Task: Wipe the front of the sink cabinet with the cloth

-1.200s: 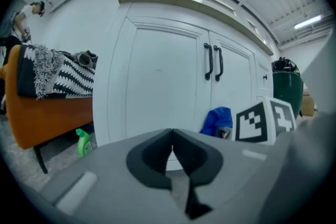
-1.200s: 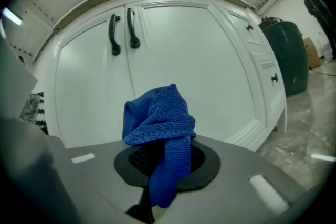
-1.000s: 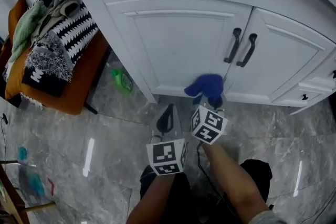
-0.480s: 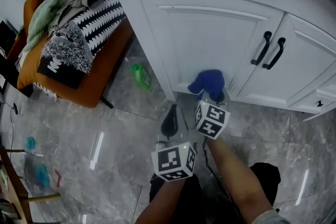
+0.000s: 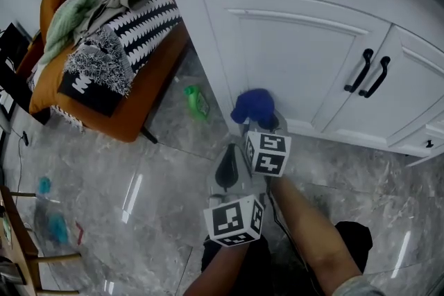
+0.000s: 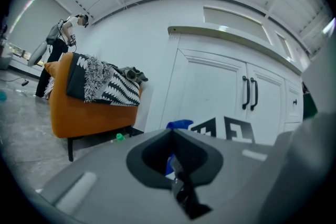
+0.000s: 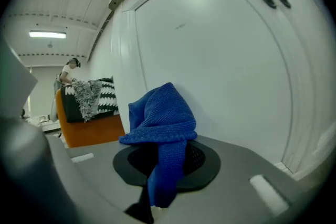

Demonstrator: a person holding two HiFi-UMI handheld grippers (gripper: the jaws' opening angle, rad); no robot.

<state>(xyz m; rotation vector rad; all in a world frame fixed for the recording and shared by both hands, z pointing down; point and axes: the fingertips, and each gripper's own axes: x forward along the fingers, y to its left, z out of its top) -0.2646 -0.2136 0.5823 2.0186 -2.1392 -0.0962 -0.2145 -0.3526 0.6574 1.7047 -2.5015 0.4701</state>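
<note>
The cloth (image 7: pixel 160 123) is deep blue and knitted, bunched into a lump with one tail hanging down. The right gripper (image 5: pixel 262 125) has its fingers clenched on it, at the low left corner of the sink cabinet (image 5: pixel 291 59) door. The left gripper (image 6: pixel 179 186) has its fingers pressed together, holding nothing.

Coarse-knit blue cloth (image 7: pixel 160 123) on smooth satin-white cabinet door (image 5: pixel 291 59), over glossy grey marble-look floor (image 5: pixel 104 177)
</note>
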